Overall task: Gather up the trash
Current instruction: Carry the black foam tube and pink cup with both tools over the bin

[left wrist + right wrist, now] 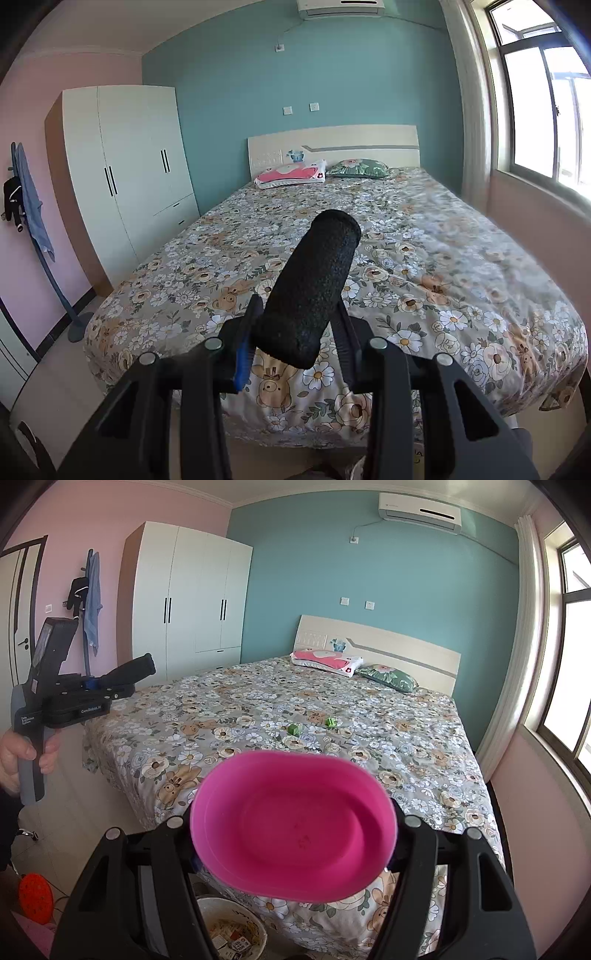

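Note:
Two small green scraps [293, 728] [331, 722] lie on the floral bed cover [258, 694] near the middle of the bed. My right gripper [293, 830] is shut on a pink plastic bowl [280, 797], whose hollow side faces the camera and hides the fingertips. My left gripper [297, 314] is shut on a black foam-covered cylinder [317, 266] that sticks out over the foot of the bed [424, 258]. In the right wrist view the left gripper [99, 683] sits at the left, held by a person's hand [14, 757], with the cylinder [133, 668] pointing toward the bed.
A round basket [236, 934] holding paper rubbish stands on the floor at the foot of the bed. An orange perforated object [35, 897] lies at lower left. A white wardrobe [129, 166], a coat stand [29, 206], two pillows [291, 173] and a window [535, 110] surround the bed.

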